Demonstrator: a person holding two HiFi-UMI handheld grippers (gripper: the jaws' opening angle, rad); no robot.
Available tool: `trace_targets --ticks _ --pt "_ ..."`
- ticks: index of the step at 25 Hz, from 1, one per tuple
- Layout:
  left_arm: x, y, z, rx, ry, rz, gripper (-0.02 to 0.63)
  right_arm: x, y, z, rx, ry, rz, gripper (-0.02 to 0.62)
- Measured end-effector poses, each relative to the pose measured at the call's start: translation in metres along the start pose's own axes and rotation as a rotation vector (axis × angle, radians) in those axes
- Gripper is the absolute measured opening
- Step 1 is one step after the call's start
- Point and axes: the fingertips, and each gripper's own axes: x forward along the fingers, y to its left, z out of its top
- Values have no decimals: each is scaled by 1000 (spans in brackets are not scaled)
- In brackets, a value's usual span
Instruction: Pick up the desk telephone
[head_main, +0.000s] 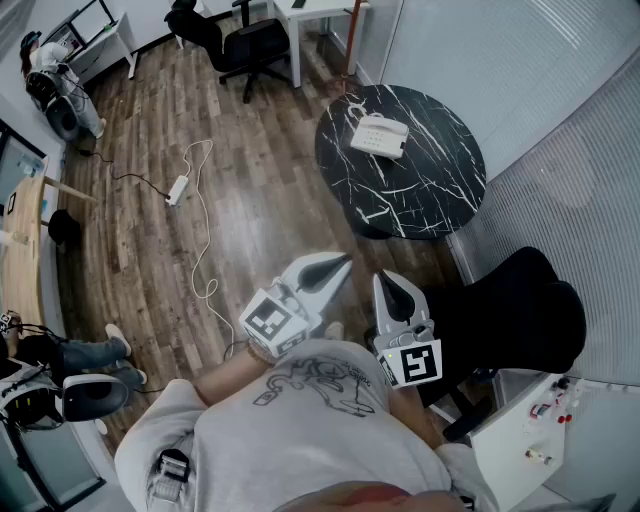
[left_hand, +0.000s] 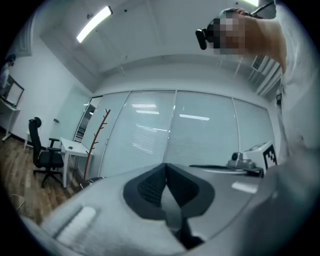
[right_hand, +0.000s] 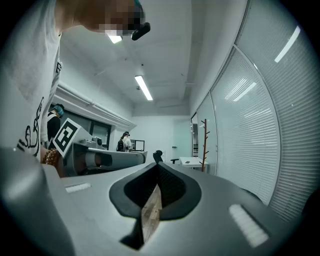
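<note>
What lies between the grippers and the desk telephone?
In the head view, only wood floor and bare marble table top separate the desk telephone from the left gripper and right gripper.

White desk telephone (head_main: 379, 136) on round black marble table (head_main: 430, 195), wooden floor (head_main: 250, 200), office chair (head_main: 245, 45)
</note>
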Motion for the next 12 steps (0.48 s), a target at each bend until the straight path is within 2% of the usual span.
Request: trace_targets --ticks 6,12 --pt "7 -6 -4 21 5 -20 -3 -4 -6 -2 3 -1 5 6" --pt "21 -12 -6 -5 13 -16 -3 -7 -12 -3 22 -2 22 6"
